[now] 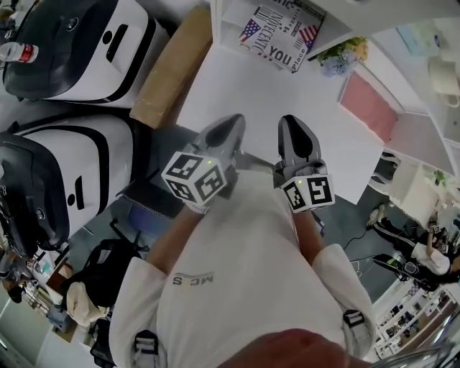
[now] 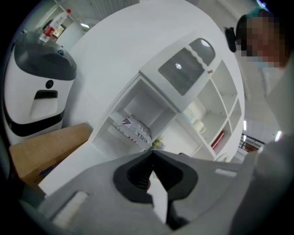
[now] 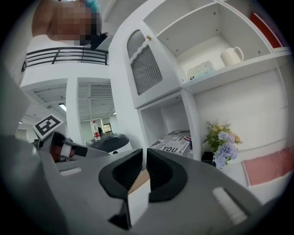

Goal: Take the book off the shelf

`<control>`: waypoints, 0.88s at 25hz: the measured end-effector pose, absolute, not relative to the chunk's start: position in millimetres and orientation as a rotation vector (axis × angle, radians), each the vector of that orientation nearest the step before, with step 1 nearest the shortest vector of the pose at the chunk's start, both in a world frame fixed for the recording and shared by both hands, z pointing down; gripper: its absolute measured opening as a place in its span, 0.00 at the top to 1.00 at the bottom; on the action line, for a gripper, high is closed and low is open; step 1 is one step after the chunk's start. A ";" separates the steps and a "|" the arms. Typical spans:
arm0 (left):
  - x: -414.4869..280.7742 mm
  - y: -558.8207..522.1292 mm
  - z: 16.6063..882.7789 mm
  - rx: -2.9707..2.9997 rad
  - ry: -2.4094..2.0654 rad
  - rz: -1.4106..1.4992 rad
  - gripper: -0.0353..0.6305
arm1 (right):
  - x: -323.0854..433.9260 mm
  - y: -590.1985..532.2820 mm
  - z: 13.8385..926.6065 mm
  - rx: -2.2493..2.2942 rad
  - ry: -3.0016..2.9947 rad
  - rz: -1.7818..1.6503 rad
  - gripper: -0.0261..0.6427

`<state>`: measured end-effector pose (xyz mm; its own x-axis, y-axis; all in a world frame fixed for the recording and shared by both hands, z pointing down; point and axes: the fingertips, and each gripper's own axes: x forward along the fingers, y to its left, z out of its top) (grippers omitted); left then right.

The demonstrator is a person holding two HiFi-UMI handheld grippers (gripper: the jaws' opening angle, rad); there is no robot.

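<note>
The book point(image 1: 280, 32), with a black-and-white lettered cover and flag prints, lies flat in a low open compartment of the white shelf point(image 1: 228, 21). It also shows in the left gripper view point(image 2: 135, 131) and the right gripper view point(image 3: 174, 142). My left gripper point(image 1: 231, 123) and right gripper point(image 1: 291, 123) hang side by side in front of the shelf, well short of the book. The left gripper point(image 2: 152, 152) is shut with its tips touching and nothing in it. Only a thin slit shows between the tips of the right gripper point(image 3: 144, 150), which holds nothing.
A pot of blue and yellow flowers point(image 3: 223, 142) and a pink mat point(image 1: 370, 104) sit right of the book's compartment. A white mug point(image 3: 232, 56) stands on an upper shelf beside a grille door point(image 3: 144, 69). A cardboard box point(image 1: 172, 65) and white machines point(image 1: 79, 43) stand at the left.
</note>
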<state>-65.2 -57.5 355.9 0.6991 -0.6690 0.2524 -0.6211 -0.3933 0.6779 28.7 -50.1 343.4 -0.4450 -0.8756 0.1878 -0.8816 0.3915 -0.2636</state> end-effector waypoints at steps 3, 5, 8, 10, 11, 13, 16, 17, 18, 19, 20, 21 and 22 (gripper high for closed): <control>-64.0 -70.4 356.7 2.108 -0.986 -0.095 0.94 | 29.9 -55.0 345.6 1.644 -2.600 0.506 0.92; -62.6 -79.2 361.2 2.096 -0.993 -0.103 0.94 | 30.1 -58.7 347.9 1.647 -2.601 0.495 0.92; -58.4 -92.2 373.7 2.061 -1.024 -0.086 0.94 | 33.0 -66.4 349.5 1.655 -2.609 0.490 0.92; -51.6 -100.7 380.8 2.054 -1.038 -0.063 0.94 | 36.1 -71.8 349.2 1.662 -2.618 0.490 0.92; -47.5 -104.7 383.7 2.050 -1.040 -0.062 0.94 | 37.5 -73.9 349.3 1.664 -2.622 0.489 0.93; -39.3 -112.6 389.8 2.039 -1.032 -0.069 0.94 | 39.5 -76.7 349.5 1.664 -2.639 0.484 0.93; -29.9 -126.4 399.0 2.037 -1.030 -0.061 0.94 | 40.8 -79.6 351.5 1.628 -2.669 0.470 0.93; -27.9 -131.4 401.6 2.035 -1.035 -0.058 0.94 | 41.9 -80.7 354.4 1.614 -2.671 0.474 0.93; -26.2 -136.2 404.0 2.031 -1.043 -0.057 0.94 | 43.7 -81.7 357.8 1.606 -2.670 0.484 0.93; -24.9 -141.0 406.0 2.024 -1.050 -0.062 0.94 | 46.0 -82.9 361.1 1.604 -2.667 0.497 0.93; -23.8 -145.8 407.6 2.017 -1.057 -0.072 0.94 | 48.5 -84.2 364.1 1.607 -2.664 0.507 0.93; -22.8 -150.5 408.8 2.011 -1.064 -0.088 0.91 | 51.1 -85.6 366.7 1.613 -2.661 0.514 0.93; -21.9 -154.8 409.8 2.007 -1.070 -0.108 0.89 | 53.7 -86.7 368.8 1.619 -2.660 0.519 0.93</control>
<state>-21.9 -154.8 409.8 0.6322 -0.7190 0.2887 -0.6470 -0.2849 0.7073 53.7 -86.7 368.8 -0.4740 -0.8666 0.1558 -0.8616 0.4200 -0.2850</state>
